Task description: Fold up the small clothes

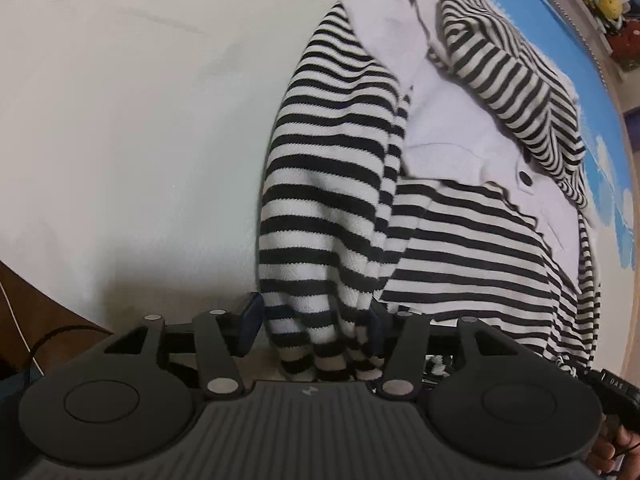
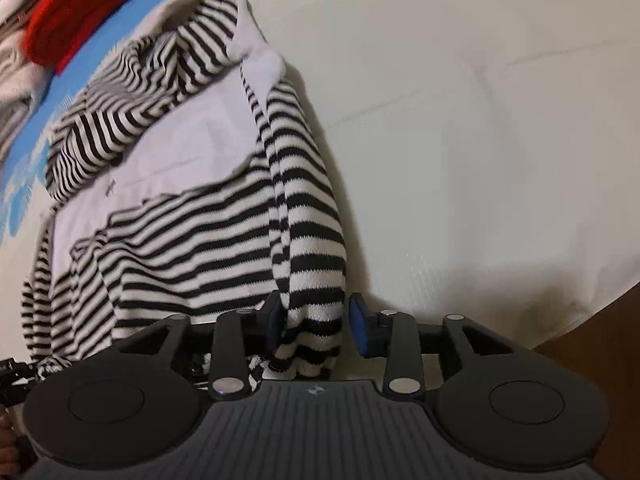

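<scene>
A pale cream surface [image 1: 120, 120], seemingly a padded sheet with a blue patterned part [image 1: 608, 128] at its far side, carried the clothes. On it lay the striped garment [image 1: 472, 248], a black-and-white knit top with a plain white fleecy panel [image 1: 448, 128] across its chest, a dark button [image 1: 525, 178] on that panel, and a striped hood or collar [image 1: 516, 92] bunched at the far end. Its body was spread flat, hem toward the cameras, and both sleeves ran along its sides down to the grippers.

In the left wrist view one striped sleeve [image 1: 332, 184] hung in folds, and its cuff sat between the fingers of the left hand-held gripper [image 1: 314, 326], which were spread with the cloth loose between them. In the right wrist view the other sleeve [image 2: 308, 220] ended between the pads of the right hand-held gripper [image 2: 316, 324], also parted; a gap showed beside one blue pad [image 2: 358, 326]. A red item [image 2: 76, 20] lay beyond the garment.
</scene>
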